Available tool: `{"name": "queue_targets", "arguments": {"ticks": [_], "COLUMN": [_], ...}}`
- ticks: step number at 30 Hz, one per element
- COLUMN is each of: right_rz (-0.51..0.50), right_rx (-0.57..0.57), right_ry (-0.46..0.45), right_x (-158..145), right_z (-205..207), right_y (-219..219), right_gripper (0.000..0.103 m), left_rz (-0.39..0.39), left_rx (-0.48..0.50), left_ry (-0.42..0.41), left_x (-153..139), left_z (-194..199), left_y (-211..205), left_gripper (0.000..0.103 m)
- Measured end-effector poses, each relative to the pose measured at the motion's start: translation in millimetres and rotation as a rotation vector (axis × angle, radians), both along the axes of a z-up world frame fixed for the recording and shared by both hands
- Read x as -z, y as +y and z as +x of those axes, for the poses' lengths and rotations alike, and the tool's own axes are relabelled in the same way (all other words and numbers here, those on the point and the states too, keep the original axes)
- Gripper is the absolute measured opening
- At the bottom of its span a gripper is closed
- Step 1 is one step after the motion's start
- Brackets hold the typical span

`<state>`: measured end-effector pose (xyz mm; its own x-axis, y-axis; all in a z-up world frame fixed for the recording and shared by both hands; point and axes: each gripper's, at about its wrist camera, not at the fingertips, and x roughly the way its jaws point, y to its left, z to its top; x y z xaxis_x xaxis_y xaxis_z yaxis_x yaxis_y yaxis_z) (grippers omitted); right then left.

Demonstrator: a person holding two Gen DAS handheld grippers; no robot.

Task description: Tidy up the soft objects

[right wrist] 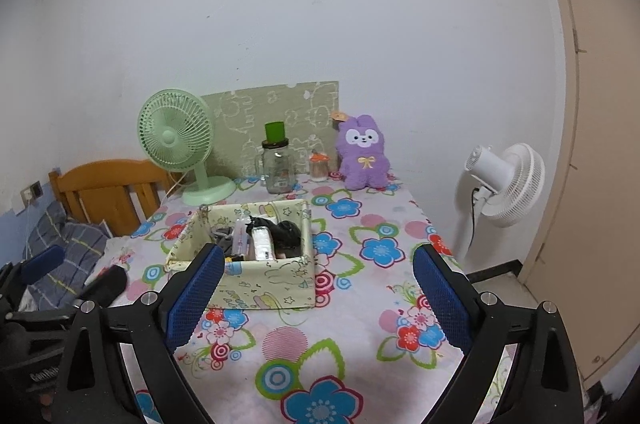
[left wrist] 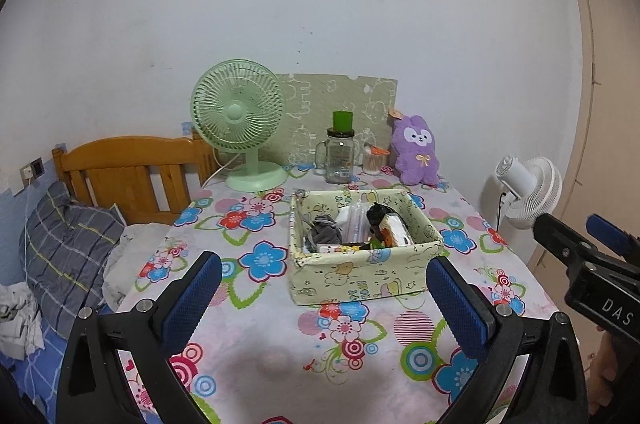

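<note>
Plush rabbit [left wrist: 416, 152] sits upright against the wall, facing both spread, empty tongs, left [left wrist: 324, 300] and right [right wrist: 316, 296]

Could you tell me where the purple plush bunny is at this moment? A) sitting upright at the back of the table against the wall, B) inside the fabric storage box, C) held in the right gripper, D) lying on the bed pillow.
A: the purple plush bunny sits upright at the table's far edge by the wall, beyond the fabric storage box; both grippers are open and empty.
</note>
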<state>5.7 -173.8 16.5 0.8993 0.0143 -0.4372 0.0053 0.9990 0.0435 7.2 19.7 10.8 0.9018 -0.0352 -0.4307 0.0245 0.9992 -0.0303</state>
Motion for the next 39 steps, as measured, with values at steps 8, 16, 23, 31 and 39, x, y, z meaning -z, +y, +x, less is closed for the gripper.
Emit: {"name": "queue_targets", "arguments": {"ticks": [8, 16, 23, 31, 39], "right_rz": [-0.019, 0.0, 0.003, 0.021, 0.036], "right_rx": [0.035, 0.023, 0.017, 0.012, -0.001], "right_ry": [-0.012, -0.006, -0.007, -0.004, 0.004], "right_x": [-2, 0, 0, 1, 2], "right_z": [-21, -20, -21, -19, -15], "right_y": [-4, -5, -2, -3, -3], "right_gripper": [0.097, 0.097, 0.097, 0.099, 0.1], "left_rz": [-0.013, -0.028, -0.033, -0.036, -0.031], "left_rx": [-0.041, -0.051, -0.038, -0.031, -0.042], "left_ry": [0.002, -0.011, -0.005, -0.002, 0.003], "left_x": [1, 0, 0, 1, 3], "left_z": [-11, -18, -18, -14, -11], "left_y": [14, 19, 18, 16, 13], "left_gripper": [0.103, 0.103, 0.103, 0.103, 0.103]}}
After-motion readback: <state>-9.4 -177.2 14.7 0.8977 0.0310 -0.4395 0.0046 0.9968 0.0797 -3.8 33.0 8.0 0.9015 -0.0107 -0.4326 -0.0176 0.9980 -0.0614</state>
